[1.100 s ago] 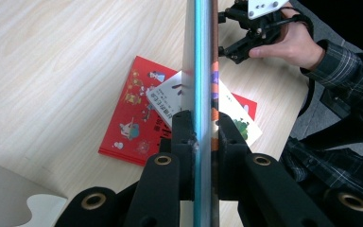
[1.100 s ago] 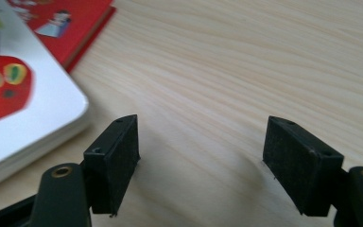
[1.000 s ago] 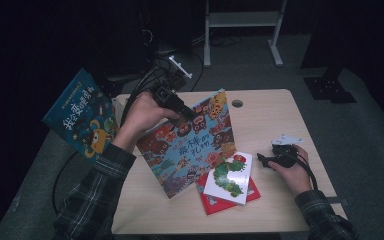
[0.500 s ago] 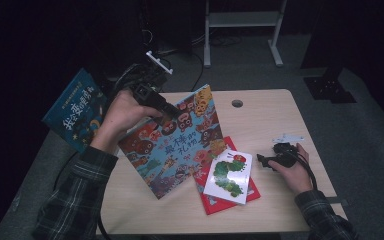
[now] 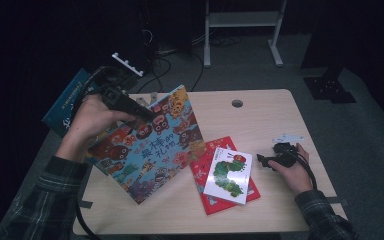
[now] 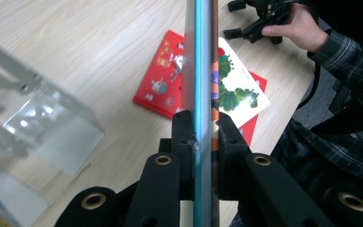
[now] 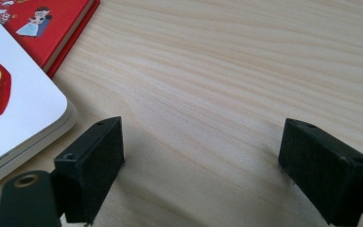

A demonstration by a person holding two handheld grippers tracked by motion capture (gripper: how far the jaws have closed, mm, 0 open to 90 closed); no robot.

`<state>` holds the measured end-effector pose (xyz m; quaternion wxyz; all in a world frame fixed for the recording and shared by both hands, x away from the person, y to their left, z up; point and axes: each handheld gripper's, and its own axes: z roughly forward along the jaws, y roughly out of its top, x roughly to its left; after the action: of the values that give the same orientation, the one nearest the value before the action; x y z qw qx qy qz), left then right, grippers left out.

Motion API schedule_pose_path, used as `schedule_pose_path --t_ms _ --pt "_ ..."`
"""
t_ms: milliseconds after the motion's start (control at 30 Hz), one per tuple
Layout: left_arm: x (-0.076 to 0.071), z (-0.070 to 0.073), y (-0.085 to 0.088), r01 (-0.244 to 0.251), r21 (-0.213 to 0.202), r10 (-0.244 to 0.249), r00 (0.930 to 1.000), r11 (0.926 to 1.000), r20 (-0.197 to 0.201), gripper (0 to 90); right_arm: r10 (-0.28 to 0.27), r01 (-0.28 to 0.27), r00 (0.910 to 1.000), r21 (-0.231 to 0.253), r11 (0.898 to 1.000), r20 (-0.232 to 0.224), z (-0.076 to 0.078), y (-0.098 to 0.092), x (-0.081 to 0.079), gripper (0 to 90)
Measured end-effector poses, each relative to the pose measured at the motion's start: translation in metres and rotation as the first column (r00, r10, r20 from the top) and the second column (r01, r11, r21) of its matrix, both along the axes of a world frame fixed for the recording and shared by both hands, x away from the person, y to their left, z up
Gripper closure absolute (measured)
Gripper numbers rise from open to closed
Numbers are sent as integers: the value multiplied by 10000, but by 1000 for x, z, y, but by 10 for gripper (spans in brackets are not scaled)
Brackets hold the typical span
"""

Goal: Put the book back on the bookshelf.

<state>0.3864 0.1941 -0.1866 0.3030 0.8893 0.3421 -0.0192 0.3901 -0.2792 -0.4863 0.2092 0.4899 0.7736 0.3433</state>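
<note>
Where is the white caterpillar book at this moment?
In the high view, the white caterpillar book lies on the red book, between the right gripper and the lifted picture book.

The left gripper [image 5: 145, 114] is raised, tilted, jaws clamped tight; the right gripper [image 5: 261, 160] lies low — its jaws have just been opening, nothing between them.

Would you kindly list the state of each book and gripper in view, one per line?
Large colourful picture book: lifted, tilted, clamped at its edge.
White caterpillar board book: closed, lying on the red book.
Red hardcover book: closed, flat on the table.
Blue book: off the table's left edge.
Left gripper: shut on the picture book.
Right gripper: open, nothing between its fingers.
</note>
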Motion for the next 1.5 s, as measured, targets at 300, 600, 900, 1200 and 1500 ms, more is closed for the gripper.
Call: schedule_pose_path --t_ms 300,600,900,1200,1500 --pt "-17 2 49 -757 -182 758 9971 9970 22 812 -39 39 10000 1 10000 -14 0 0 0 135" --pt "-33 1 99 -1731 -243 1733 9849 9846 39 812 -86 86 10000 -13 10000 -5 0 0 1 135" --pt "-40 -7 137 -2697 7 2697 9629 9630 -113 812 -191 191 9998 4 9998 -23 0 0 1 134" --pt "-37 -11 163 -3557 327 3564 9342 9340 -168 812 -225 225 9997 8 9997 -17 0 0 2 135" --pt "-30 -15 178 -4196 522 4213 9066 9062 -260 812 -260 260 9997 15 9997 -32 0 0 2 135"
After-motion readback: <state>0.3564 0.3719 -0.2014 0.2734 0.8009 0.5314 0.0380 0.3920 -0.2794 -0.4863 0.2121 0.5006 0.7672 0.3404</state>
